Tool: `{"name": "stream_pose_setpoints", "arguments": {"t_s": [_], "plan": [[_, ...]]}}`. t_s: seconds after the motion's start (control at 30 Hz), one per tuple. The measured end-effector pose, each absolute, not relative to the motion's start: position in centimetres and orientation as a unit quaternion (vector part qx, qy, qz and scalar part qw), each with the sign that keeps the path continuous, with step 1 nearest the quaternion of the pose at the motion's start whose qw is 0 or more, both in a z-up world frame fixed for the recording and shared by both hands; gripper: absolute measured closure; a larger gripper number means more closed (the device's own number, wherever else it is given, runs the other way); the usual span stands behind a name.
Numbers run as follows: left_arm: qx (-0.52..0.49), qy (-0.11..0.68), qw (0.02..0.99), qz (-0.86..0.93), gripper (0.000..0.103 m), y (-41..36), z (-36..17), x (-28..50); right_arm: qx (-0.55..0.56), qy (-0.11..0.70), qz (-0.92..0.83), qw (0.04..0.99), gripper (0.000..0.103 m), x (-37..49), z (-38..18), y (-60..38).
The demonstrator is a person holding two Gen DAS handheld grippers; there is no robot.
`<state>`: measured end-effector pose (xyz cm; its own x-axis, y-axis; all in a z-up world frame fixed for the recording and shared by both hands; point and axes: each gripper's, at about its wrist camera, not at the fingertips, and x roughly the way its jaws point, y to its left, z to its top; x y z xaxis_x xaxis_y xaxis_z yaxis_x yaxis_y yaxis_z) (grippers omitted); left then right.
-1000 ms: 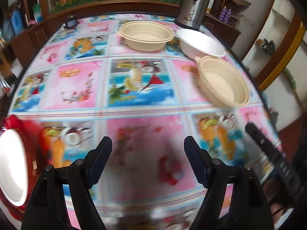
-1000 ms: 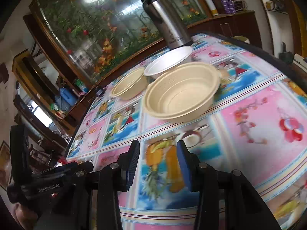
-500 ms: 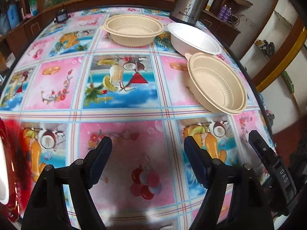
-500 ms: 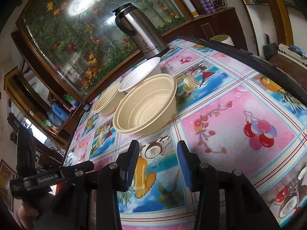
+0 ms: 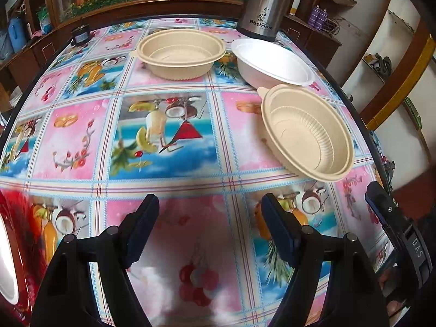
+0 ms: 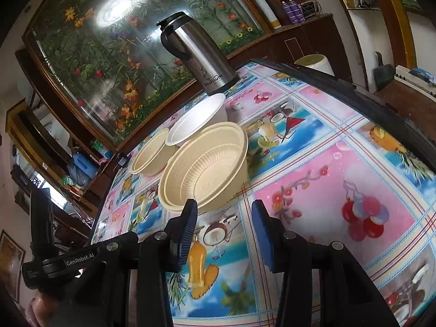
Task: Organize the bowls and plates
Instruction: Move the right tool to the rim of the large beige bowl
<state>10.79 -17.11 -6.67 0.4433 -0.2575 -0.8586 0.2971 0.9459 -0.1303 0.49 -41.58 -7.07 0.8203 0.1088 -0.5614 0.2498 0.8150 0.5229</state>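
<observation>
At far left a red-rimmed plate with a white centre (image 5: 6, 267) sits at the tabletop (image 5: 169, 136) edge. The left gripper (image 5: 209, 229) hovers wide open, empty. Beyond stand a beige ribbed plastic bowl (image 5: 179, 54), a white foam bowl (image 5: 272, 64) and a second beige bowl (image 5: 308, 133), close together. The right gripper (image 6: 223, 231), partly open, holds nothing, just short of that bowl (image 6: 204, 169).

Two beige ribbed bowls (image 5: 308, 133) (image 5: 179, 51) and a white bowl (image 5: 272, 62) on pink-and-blue fruit-print tablecloth (image 5: 163, 136).
</observation>
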Motion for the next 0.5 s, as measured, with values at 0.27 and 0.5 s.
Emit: {"name": "stream_pose_setpoints", "arguments": {"t_s": [0.27, 0.5], "plan": [[0.020, 0.507, 0.846, -0.164, 0.026, -17.7, -7.2, 11.9, 0.330, 0.303, -0.051, 0.893, 0.058, 0.9, -8.5, -43.3], [0.018, 0.510, 0.844, -0.164, 0.026, -17.9, -7.6, 12.4, 0.345, 0.311, -0.053, 0.884, 0.058, 1.3, -9.5, -44.0]]}}
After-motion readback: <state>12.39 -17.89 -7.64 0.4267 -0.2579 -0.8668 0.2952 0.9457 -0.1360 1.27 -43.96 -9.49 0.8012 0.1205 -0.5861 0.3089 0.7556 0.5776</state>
